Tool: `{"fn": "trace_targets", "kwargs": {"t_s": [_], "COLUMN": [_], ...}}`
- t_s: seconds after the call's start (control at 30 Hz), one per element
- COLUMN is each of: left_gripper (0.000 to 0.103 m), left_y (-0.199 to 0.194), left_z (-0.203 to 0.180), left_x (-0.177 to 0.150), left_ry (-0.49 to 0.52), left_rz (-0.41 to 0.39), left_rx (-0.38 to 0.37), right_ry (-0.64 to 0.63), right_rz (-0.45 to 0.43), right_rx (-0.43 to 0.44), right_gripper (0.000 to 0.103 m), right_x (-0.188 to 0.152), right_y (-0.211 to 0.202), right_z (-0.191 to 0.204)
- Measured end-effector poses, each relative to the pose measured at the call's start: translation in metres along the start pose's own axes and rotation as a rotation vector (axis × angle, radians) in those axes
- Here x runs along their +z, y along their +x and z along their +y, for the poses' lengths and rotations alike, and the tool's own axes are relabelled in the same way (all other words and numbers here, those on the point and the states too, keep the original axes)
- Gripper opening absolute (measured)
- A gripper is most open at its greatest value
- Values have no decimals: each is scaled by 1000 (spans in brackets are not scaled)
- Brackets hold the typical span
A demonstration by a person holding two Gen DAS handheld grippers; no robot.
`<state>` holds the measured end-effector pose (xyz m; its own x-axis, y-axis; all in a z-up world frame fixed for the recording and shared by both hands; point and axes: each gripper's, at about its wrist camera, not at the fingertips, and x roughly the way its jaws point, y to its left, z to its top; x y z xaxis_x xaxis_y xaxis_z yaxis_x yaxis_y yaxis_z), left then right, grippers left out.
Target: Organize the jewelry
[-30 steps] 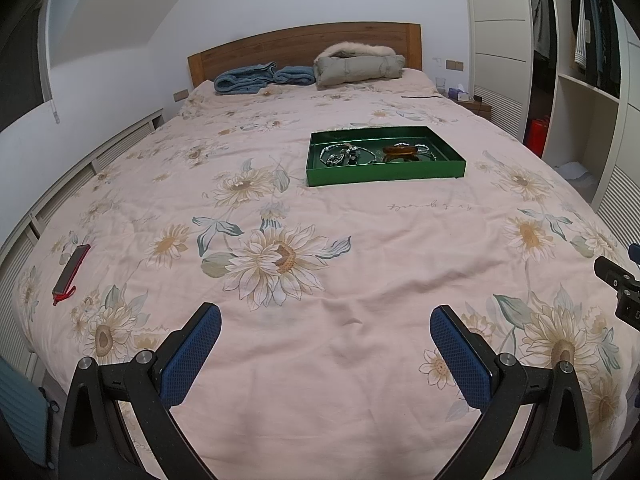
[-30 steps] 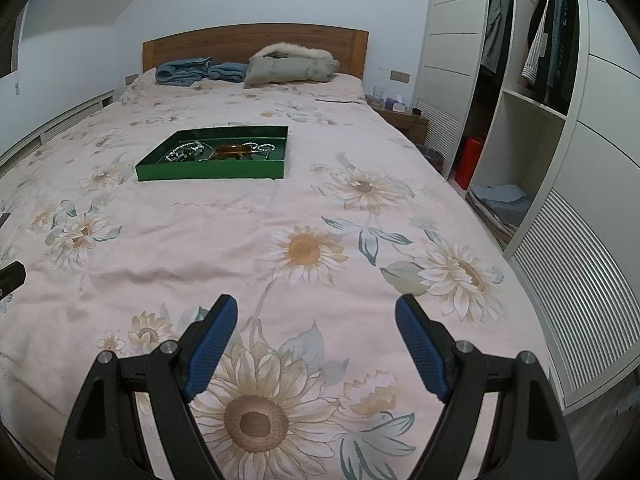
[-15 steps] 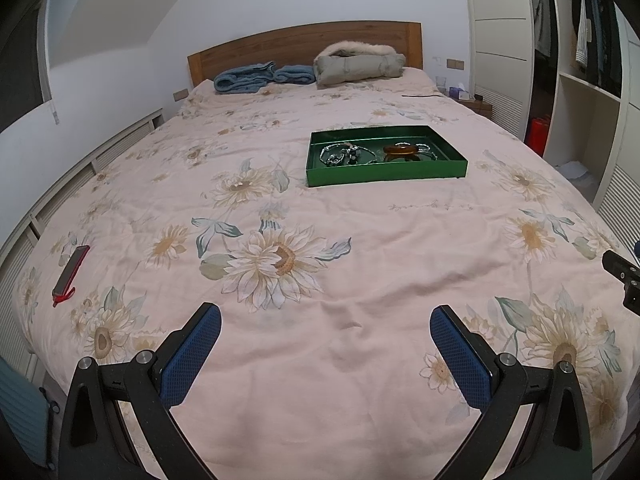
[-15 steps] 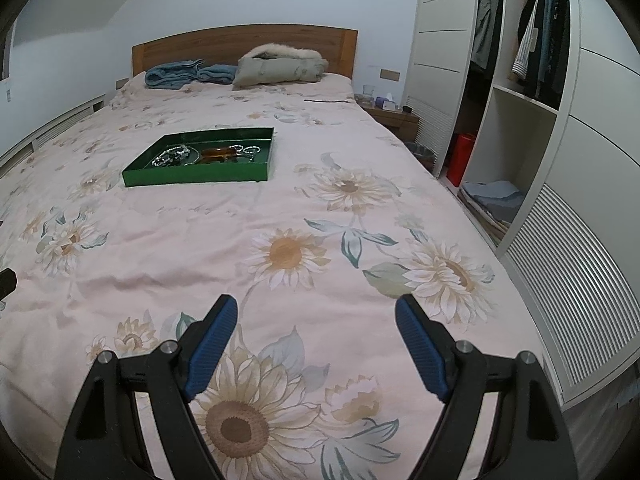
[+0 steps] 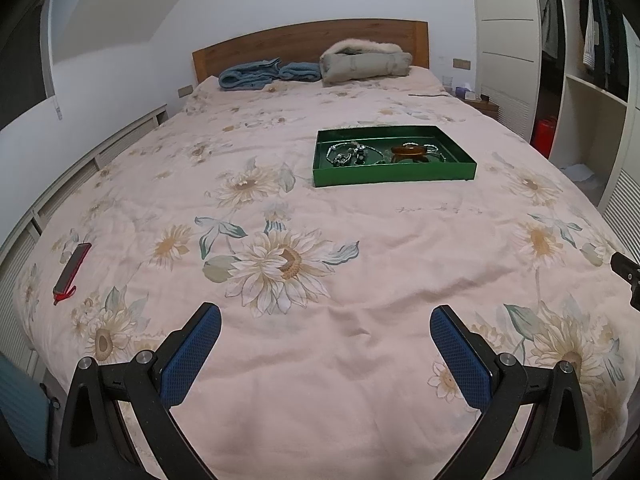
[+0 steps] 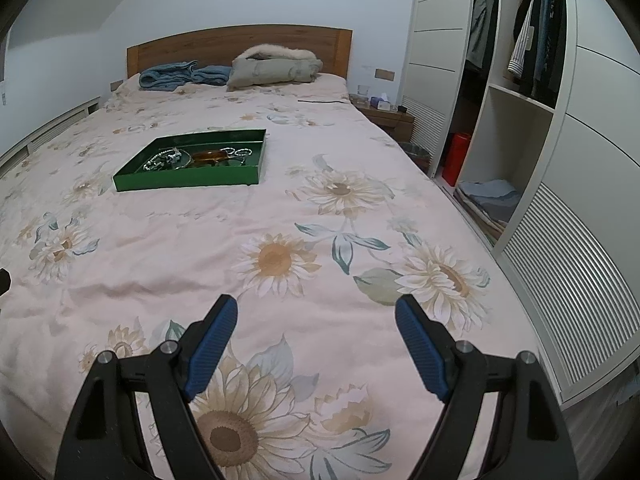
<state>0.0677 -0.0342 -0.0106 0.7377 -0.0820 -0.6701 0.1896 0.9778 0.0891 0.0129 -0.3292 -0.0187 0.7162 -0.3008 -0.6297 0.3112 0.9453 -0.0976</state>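
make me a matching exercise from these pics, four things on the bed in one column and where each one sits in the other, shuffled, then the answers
Things:
1. green tray
2. red phone
3. blue folded cloth
4. amber bracelet

Places:
A. against the headboard, beside the grey jacket
B. near the bed's left edge, close to the foot
C. inside the tray, among the silver chains
D. mid-bed on the floral bedspread

Pairs: 1-D, 2-B, 3-A, 4-C
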Motion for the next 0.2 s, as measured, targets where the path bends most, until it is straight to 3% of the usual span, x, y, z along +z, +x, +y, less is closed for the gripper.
{"fn": "trace_targets", "kwargs": {"t_s": [0.2], "left_gripper": [103], "left_y": [7], "left_z": [2], "left_x": [3], "left_ry": [-4], "left_rz": [3], "left_rx": [-5], "right_ry": [3], "right_rz": [6], "right_rx": [-3], "right_gripper": [80], "right_x": [2], "right_y": [6], "right_z": [-1]}}
